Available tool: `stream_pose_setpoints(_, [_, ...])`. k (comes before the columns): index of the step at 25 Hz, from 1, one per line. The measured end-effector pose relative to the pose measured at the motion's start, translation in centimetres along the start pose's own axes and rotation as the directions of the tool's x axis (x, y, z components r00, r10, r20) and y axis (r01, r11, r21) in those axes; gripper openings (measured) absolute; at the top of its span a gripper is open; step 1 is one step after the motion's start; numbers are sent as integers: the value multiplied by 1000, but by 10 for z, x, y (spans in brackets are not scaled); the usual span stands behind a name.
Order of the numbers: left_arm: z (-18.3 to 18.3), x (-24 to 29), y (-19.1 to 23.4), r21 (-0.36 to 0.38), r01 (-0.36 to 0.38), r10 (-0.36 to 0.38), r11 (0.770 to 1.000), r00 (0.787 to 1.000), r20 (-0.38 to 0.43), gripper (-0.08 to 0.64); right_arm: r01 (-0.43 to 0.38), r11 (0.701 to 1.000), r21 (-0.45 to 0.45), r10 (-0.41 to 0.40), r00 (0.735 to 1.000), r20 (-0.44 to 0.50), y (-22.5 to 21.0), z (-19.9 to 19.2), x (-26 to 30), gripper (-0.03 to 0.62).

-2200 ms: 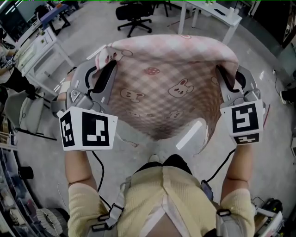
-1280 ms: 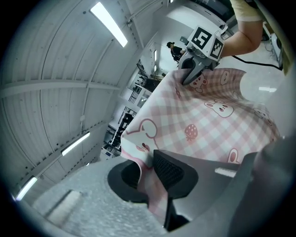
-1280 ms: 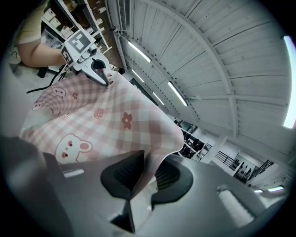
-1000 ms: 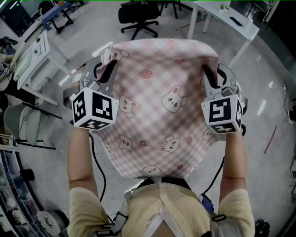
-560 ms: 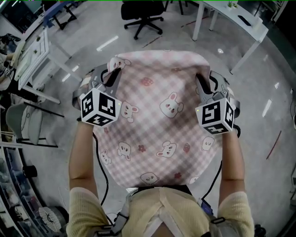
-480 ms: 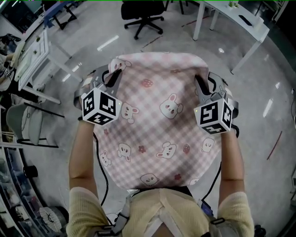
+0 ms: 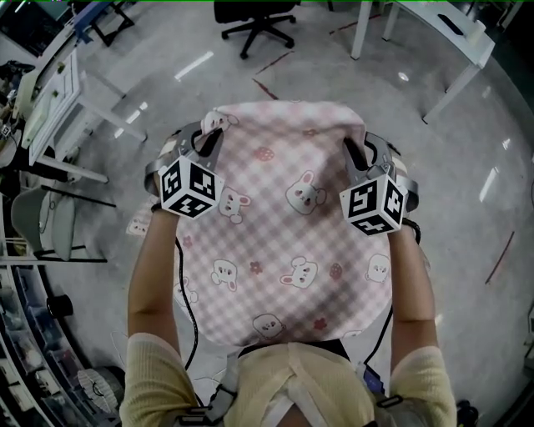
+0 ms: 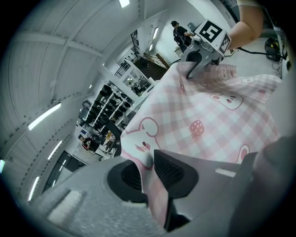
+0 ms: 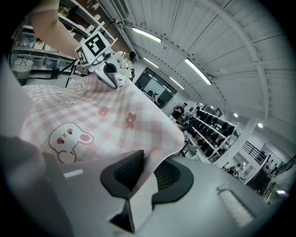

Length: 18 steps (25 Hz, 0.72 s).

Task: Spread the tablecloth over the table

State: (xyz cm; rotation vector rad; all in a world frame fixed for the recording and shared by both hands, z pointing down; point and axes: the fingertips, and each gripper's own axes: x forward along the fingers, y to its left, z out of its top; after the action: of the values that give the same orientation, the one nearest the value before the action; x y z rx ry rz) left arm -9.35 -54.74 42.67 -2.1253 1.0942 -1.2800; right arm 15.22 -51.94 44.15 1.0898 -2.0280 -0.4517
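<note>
A pink checked tablecloth (image 7: pixel 284 233) with rabbit and strawberry prints is stretched flat between my two grippers in front of the person's chest. My left gripper (image 7: pixel 207 140) is shut on its far left corner; the cloth (image 8: pixel 152 185) runs between the two pads. At the far right corner my right gripper (image 7: pixel 355 152) is shut on the cloth (image 9: pixel 143 173) the same way. From each gripper view I see the other gripper, the right one (image 8: pixel 192 69) and the left one (image 9: pixel 113 81), across the taut sheet. The near edge hangs toward the person's shirt. What lies under the cloth is hidden.
Grey polished floor (image 7: pixel 467 250) surrounds the cloth. A white table (image 7: pixel 434 33) stands at the back right, a black office chair (image 7: pixel 250 17) at the back, and a white desk (image 7: pixel 58 108) with a folding chair (image 7: pixel 33 217) on the left. Shelving fills the room's far side.
Both grippers have come down and drawn in with the cloth, which went from billowing upward to lying flat and taut. The grips on the two corners are unchanged.
</note>
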Motion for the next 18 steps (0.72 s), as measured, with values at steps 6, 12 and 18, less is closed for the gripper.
stream_pose_setpoints(6, [-30, 33, -28, 11, 12, -12, 1000, 1000, -18, 58, -36, 999, 14, 36, 999, -39, 33, -30, 34, 74])
stream_pose_setpoints(12, [-44, 52, -39, 24, -26, 27, 999, 999, -24, 61, -57, 998, 6, 57, 996, -71, 43, -43, 55, 78])
stream_pose_setpoints(18, [-49, 64, -44, 11, -9, 10, 1000, 999, -52, 65, -69, 998, -8, 68, 994, -81, 49, -52, 63, 86])
